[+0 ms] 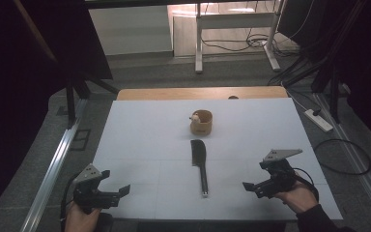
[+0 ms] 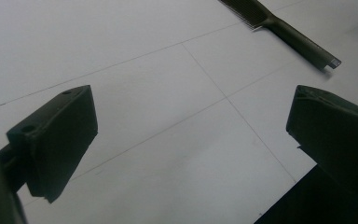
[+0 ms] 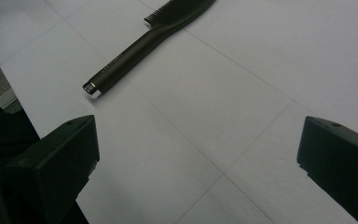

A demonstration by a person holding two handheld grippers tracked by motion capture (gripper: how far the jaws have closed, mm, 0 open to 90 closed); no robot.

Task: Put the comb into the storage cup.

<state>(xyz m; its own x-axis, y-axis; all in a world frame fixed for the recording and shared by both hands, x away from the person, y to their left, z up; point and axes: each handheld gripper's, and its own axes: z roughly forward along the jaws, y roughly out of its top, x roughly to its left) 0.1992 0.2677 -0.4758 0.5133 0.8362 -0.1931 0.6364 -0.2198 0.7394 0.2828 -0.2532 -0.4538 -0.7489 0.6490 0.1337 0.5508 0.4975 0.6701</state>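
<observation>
A black comb (image 1: 200, 164) lies in the middle of the white table (image 1: 140, 140), handle toward the near edge, teeth end toward the far side. It shows at the top of the left gripper view (image 2: 289, 32) and of the right gripper view (image 3: 144, 42). Beyond it stands a small tan wooden cup (image 1: 201, 122) with something pale inside. My left gripper (image 1: 116, 193) rests at the near left, open with nothing between its jaws (image 2: 191, 135). My right gripper (image 1: 252, 187) sits at the near right, also open and empty (image 3: 198, 158), left of its hand.
A wooden strip (image 1: 203, 93) runs along the table's far edge. Grey floor surrounds the table, with a metal rail (image 1: 53, 169) at left, a power strip (image 1: 319, 120) and cables at right, and a desk frame (image 1: 232, 34) behind.
</observation>
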